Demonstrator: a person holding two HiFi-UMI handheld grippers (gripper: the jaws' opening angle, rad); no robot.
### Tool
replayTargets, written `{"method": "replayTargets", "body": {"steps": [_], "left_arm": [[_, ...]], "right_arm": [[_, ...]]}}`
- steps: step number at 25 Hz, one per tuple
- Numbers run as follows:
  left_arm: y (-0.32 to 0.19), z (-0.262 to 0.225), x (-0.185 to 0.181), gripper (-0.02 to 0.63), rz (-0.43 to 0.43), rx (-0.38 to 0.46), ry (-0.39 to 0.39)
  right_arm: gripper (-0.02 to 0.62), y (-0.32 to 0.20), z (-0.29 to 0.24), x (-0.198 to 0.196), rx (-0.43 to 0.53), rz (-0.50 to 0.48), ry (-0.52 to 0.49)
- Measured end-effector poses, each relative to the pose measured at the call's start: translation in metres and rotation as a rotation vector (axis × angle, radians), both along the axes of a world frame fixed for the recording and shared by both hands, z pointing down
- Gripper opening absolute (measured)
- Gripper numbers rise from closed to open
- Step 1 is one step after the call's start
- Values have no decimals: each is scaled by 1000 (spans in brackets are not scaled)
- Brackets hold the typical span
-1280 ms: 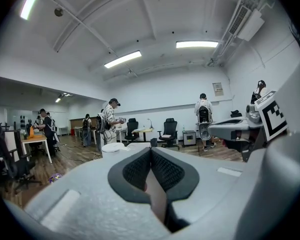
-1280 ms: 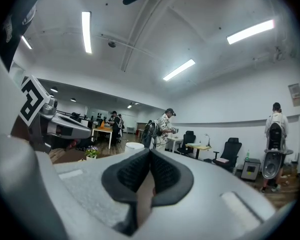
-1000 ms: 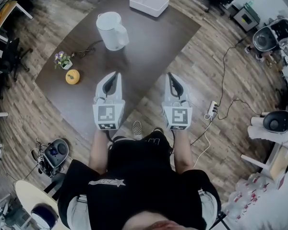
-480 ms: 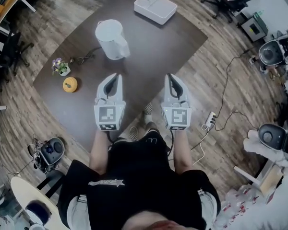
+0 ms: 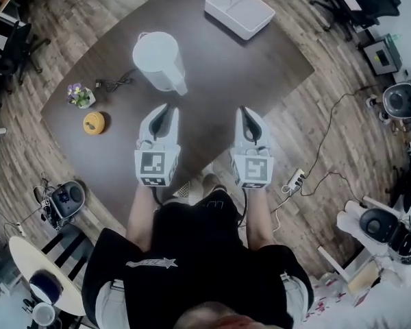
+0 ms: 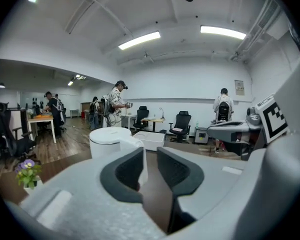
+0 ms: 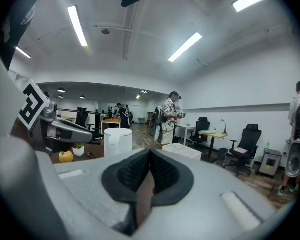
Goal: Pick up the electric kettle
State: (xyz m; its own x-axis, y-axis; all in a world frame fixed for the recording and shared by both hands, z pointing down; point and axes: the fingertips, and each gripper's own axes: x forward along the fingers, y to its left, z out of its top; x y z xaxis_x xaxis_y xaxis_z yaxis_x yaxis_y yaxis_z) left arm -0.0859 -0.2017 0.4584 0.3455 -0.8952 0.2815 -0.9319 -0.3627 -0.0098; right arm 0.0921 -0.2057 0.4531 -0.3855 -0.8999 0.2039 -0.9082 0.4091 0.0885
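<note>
The white electric kettle (image 5: 159,60) stands upright on the dark table (image 5: 212,67), its handle toward me. It also shows ahead in the left gripper view (image 6: 112,144) and, smaller, in the right gripper view (image 7: 118,141). My left gripper (image 5: 163,108) hovers just short of the kettle and apart from it. Its jaws have just been opening and stand a little apart (image 6: 150,156) with nothing between them. My right gripper (image 5: 245,112) hangs level with it further right, its jaws meeting (image 7: 150,159) and empty.
A white tray-like box (image 5: 240,9) lies at the table's far end. A small flower pot (image 5: 79,94), an orange fruit (image 5: 93,123) and a coiled cable (image 5: 113,84) sit left of the kettle. A power strip (image 5: 292,181) lies on the floor. People and office chairs fill the room behind.
I have stepped closer to the table; both grippers now reach further over it and the kettle lies nearer the left gripper's tips.
</note>
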Motion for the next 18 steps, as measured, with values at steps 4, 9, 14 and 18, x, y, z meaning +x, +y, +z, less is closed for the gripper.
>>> {"method": "replayTargets", "body": {"steps": [4,9,14,18], "left_arm": [[-19,20,10,256,62,-48,48],[-39,45,13,301,58,-90,57],[-53,66,16,310,45,-121,53],[-66,74,20,310,42,-122,50]], "right_arm": [[5,-19,16,-1,-36,-12,-1],[5,-36,34,2,-68,-18,7],[5,-46,52,8,-101,-24,11],[5,-56,62,10,-118,-33,10]]}}
